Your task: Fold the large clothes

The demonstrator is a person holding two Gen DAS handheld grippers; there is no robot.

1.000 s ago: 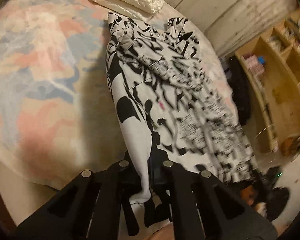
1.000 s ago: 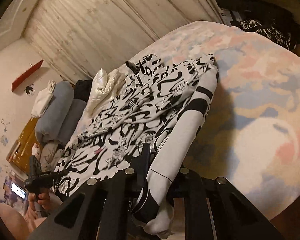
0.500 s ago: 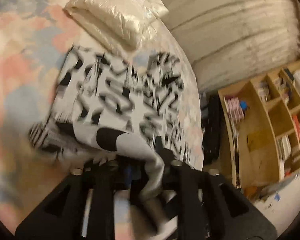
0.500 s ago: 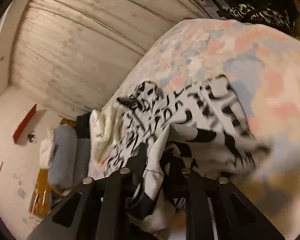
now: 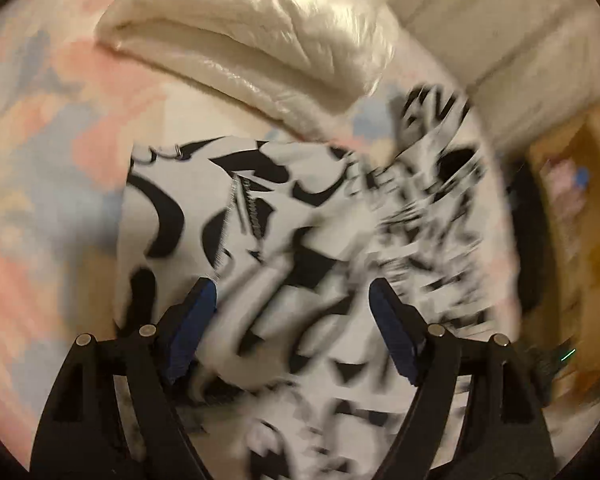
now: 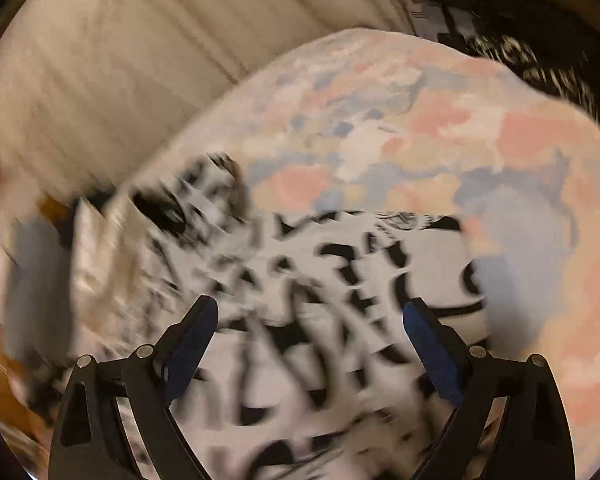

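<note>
A large white garment with a black graffiti print lies folded over itself on the pastel patchwork bedspread. My left gripper hovers just above it, its jaws opening wide, and loose blurred cloth sits between the blue pads without being pressed. In the right wrist view the same garment spreads below my right gripper, whose jaws are also opening wide over the cloth, pads clear of it. Both views are motion-blurred.
A shiny cream puffer jacket lies folded on the bed beyond the garment. A pale panelled wall stands behind the bed. Wooden shelving is at the right, and dark clothes are heaped past the bedspread.
Both grippers swept forward across the bed carrying the garment's edge over its far half, then let go of it as their jaws went from shut to wide apart.
</note>
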